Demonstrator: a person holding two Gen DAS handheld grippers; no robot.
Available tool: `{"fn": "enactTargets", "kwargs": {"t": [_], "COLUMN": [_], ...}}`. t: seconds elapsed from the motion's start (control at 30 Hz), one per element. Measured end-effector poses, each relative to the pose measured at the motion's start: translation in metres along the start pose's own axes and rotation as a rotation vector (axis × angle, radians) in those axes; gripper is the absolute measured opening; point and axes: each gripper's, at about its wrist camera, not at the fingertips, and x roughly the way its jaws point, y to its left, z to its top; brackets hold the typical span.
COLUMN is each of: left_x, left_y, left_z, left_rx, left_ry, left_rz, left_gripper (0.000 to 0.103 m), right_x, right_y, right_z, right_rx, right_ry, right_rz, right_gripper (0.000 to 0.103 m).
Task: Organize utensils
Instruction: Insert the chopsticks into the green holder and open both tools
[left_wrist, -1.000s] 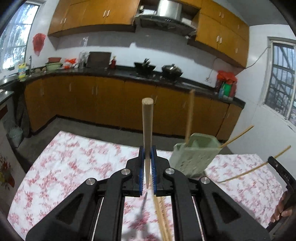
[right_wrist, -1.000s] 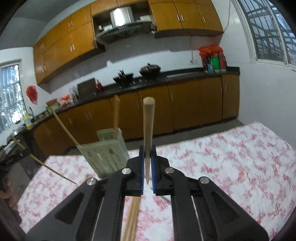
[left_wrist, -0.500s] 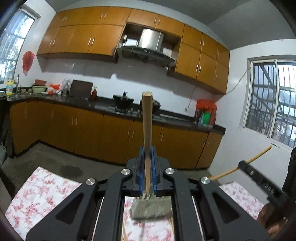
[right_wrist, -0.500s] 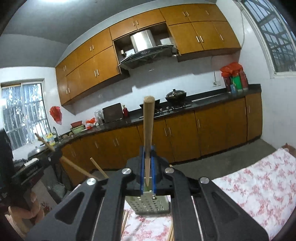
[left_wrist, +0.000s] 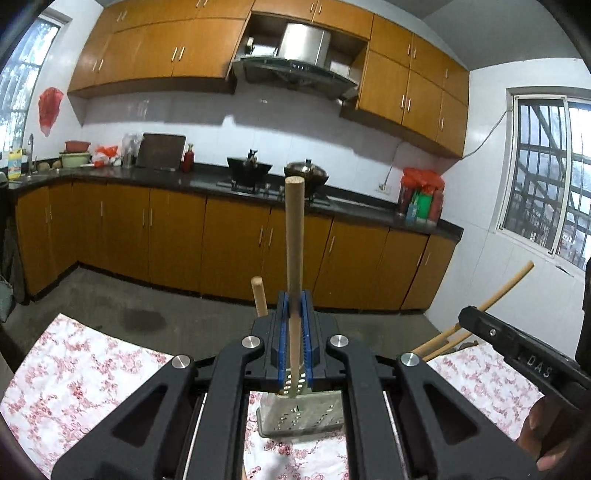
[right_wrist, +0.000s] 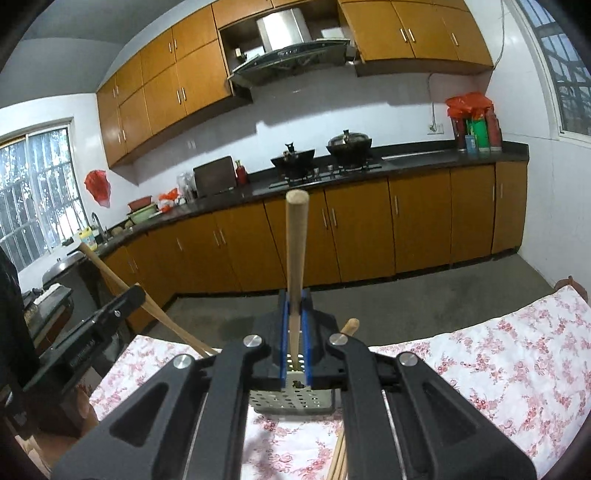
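Both grippers, left gripper (left_wrist: 294, 347) and right gripper (right_wrist: 294, 339), were clamped on one chopstick (left_wrist: 294, 258) each and had swung up over the perforated utensil holder (left_wrist: 301, 415) on the floral tablecloth (left_wrist: 81, 380), so dropping them in looked next.

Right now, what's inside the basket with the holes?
One chopstick sticks up from about where the basket stands, probably in it. The basket's inside is hidden behind the left gripper, which is shut on another chopstick.
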Motion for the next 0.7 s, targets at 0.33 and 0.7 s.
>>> {"fn": "enactTargets", "kwargs": {"t": [0.33,0.7], "left_x": [-0.002,-0.042], "left_y": [0.006,0.016], "left_z": [0.0,0.013], "left_rx": [-0.017,-0.053], "left_ry": [0.021,-0.054], "left_rz": [-0.006,0.004], "left_gripper": [0.03,0.037], "right_x": [0.0,-0.056], "right_y": [0.001,-0.016], "right_z": [0.0,-0.004], "right_rx": [-0.007,0.012], "right_ry": [-0.013,-0.101], "right_rz": [-0.011,-0.061], "right_gripper": [0.021,0.023]}}
